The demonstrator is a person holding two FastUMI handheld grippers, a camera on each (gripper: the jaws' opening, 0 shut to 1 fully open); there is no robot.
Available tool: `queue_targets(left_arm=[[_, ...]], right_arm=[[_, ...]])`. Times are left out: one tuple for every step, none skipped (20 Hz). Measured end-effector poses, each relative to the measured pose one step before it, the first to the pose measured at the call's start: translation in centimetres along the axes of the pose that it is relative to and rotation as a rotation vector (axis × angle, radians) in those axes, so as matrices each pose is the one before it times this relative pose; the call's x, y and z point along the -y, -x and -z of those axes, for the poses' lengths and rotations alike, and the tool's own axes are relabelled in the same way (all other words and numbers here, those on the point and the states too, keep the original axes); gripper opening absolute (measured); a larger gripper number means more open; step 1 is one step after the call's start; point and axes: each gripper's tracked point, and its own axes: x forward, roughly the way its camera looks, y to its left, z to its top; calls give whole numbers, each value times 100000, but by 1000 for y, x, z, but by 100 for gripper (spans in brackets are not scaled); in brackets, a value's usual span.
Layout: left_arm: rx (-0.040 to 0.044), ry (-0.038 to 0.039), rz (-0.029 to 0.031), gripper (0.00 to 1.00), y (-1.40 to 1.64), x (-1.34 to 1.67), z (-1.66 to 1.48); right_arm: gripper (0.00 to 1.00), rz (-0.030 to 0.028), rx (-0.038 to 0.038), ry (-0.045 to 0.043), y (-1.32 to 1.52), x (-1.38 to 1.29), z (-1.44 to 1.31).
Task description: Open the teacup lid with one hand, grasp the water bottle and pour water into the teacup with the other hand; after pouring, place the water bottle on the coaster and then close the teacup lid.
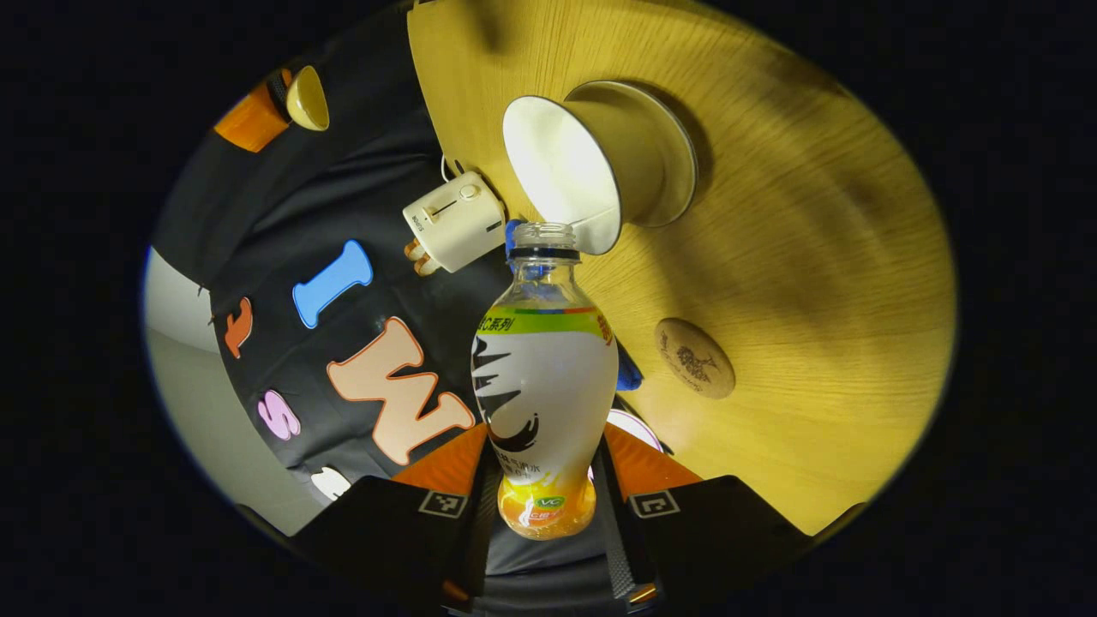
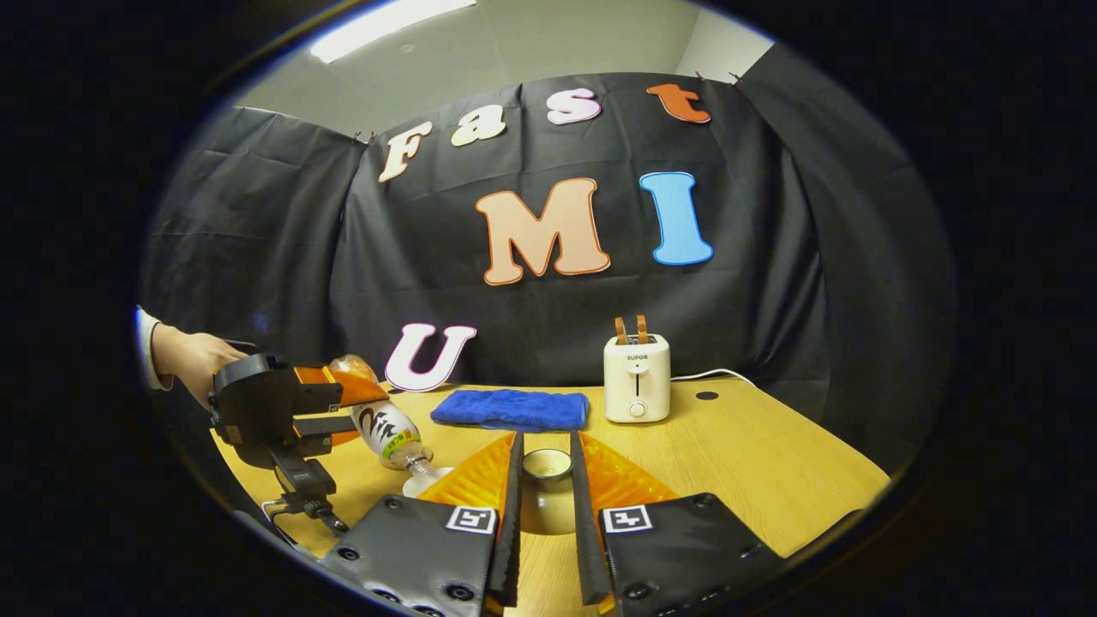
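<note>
Pouring now, I have my left claw (image 1: 548, 506) clamped on the clear plastic water bottle (image 1: 545, 403), its open mouth tipped at the white ceramic teacup (image 1: 600, 167), while my right claw (image 2: 546, 497) grips the small beige lid (image 2: 546, 467) above the tabletop (image 2: 771, 463); the round cork coaster (image 1: 695, 358) and closing remain.
</note>
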Motion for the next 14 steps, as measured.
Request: queue_targets(left_arm=[[702, 2236, 1421, 54, -1, 424, -39], [637, 1898, 615, 54, -71, 329, -65], [305, 2008, 376, 53, -6, 322, 101], [196, 2386, 921, 53, -122, 418, 103], [221, 2682, 1443, 53, -46, 567, 122], [258, 2694, 1132, 53, -130, 501, 110], [156, 2463, 951, 53, -217, 288, 16], [733, 2624, 504, 53, 198, 257, 40], [1315, 3546, 690, 53, -36, 216, -129], [1278, 4856, 176, 53, -121, 142, -159], [1007, 5944, 940, 53, -76, 318, -49], [1143, 6453, 440, 53, -225, 116, -161], [1101, 6648, 199, 53, 144, 107, -144], [1345, 6258, 343, 53, -155, 160, -240]], right_arm=[[31, 123, -1, -105, -53, 35, -50], [31, 101, -187, -59, -3, -7, 68], [31, -7, -226, -9, 35, -47, 59], [31, -102, -232, 104, -12, -34, 140], [31, -153, -245, 205, -83, -46, 79], [31, -148, -256, 258, -67, -63, 193], [31, -172, -235, 195, -101, -68, 109], [31, -254, -352, 140, 34, -104, 155], [31, -188, -308, 145, -87, -46, 64], [31, -142, -271, 139, -17, -129, 159], [31, -177, -145, 188, 1, -69, 28], [31, -110, -129, 58, 41, 6, 78], [31, -54, 32, -127, 11, -13, -9], [31, -191, -70, -29, -38, -32, 54]])
